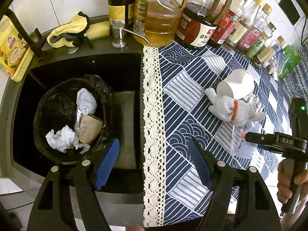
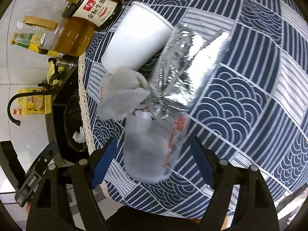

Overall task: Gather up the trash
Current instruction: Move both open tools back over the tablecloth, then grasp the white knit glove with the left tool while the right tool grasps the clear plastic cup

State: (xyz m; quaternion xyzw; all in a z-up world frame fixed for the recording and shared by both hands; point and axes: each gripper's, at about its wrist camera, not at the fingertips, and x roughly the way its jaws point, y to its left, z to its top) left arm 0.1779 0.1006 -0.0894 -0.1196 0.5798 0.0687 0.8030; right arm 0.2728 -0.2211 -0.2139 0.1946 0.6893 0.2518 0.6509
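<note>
A black bin bag (image 1: 57, 104) sits in the dark sink and holds crumpled tissue (image 1: 61, 138), a brown paper cup (image 1: 88, 129) and a pale cloth (image 1: 86, 101). My left gripper (image 1: 154, 161) is open and empty, over the sink's right edge. On the blue patterned cloth lie a white paper cup (image 2: 134, 38), a white glove (image 2: 121, 94), a silver foil bag (image 2: 188, 65) and a clear plastic bag with red print (image 2: 152, 144). My right gripper (image 2: 154, 161) is open with its jaws on either side of the clear bag. The trash pile also shows in the left wrist view (image 1: 236, 100).
Oil and sauce bottles (image 1: 159, 19) line the back wall. A soap pump (image 1: 118, 34), yellow rag (image 1: 67, 30) and sponge sit behind the sink (image 1: 123, 115). A black tap (image 1: 25, 32) stands at left. The lace cloth edge (image 1: 153, 134) borders the sink.
</note>
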